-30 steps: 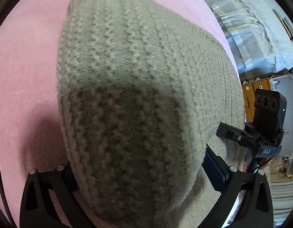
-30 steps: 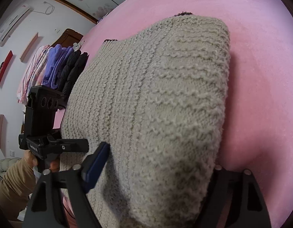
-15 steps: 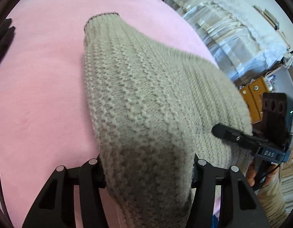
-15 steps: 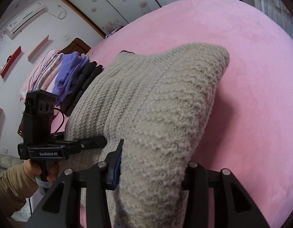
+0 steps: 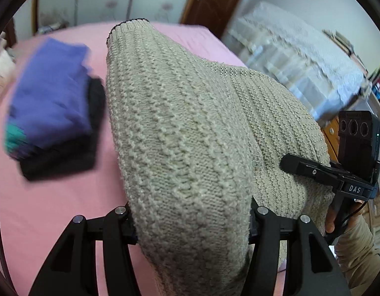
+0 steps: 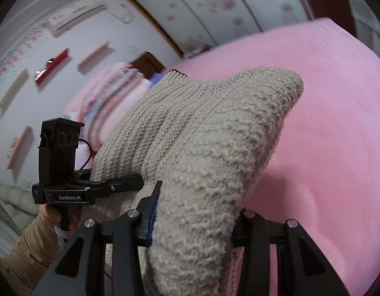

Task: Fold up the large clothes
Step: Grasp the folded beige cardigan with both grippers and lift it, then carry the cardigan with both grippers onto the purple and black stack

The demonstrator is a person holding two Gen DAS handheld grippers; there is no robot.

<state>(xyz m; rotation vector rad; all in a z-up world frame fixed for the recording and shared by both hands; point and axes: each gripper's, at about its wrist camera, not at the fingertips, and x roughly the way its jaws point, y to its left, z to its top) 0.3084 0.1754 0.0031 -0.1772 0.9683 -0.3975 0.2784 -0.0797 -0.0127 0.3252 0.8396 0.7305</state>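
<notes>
a second ago both tongs stood wide around the flat beige knit sweater (image 5: pixel 190 133); now the left tongs (image 5: pixel 190 224) and right tongs (image 6: pixel 192 227) are clenched on its near edge, lifting it off the pink bed (image 6: pixel 325 123), likely starting the fold-over.

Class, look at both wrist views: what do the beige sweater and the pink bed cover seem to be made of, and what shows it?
Beige sweater: chunky knitted yarn, probably wool or acrylic; raised ribs and stitch rows show, matte and slightly fuzzy. Pink bed cover: soft, short-pile fabric, perhaps fleece; smooth, matte, no visible weave.
</notes>
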